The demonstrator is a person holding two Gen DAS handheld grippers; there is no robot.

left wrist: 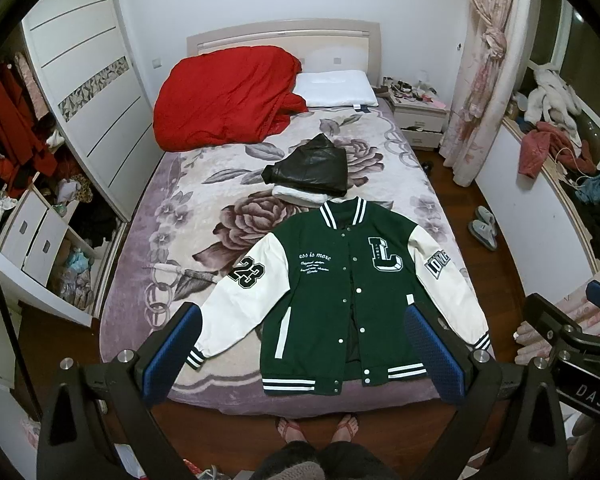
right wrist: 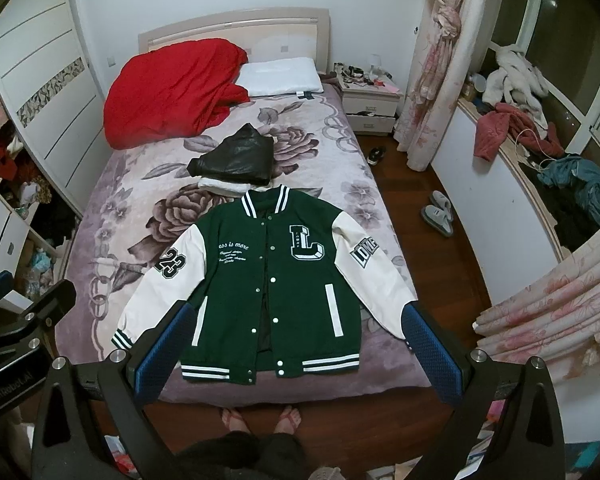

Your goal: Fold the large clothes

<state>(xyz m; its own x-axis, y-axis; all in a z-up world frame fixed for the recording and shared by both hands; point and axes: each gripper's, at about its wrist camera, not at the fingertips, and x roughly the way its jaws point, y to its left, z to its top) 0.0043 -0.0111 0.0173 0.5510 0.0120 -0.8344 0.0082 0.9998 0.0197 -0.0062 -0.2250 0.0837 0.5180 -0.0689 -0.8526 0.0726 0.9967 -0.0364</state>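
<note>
A green varsity jacket [left wrist: 340,292] with white sleeves lies flat, front up, at the foot of the bed, sleeves spread; it also shows in the right wrist view [right wrist: 276,280]. My left gripper [left wrist: 304,344] is open and empty, held high above the jacket's hem. My right gripper [right wrist: 296,344] is open and empty, also above the hem. The right gripper's body shows at the right edge of the left wrist view [left wrist: 572,340]. A folded black leather garment [left wrist: 308,168] on a white one lies behind the jacket collar.
The bed [left wrist: 172,216] has a floral blanket, a red duvet [left wrist: 224,100] and a white pillow [left wrist: 336,88] at the head. An open wardrobe [left wrist: 28,160] stands left. A nightstand [left wrist: 418,116], slippers [left wrist: 482,226] and a cluttered window ledge [left wrist: 548,148] are right. The person's feet [left wrist: 320,428] stand at the bed's foot.
</note>
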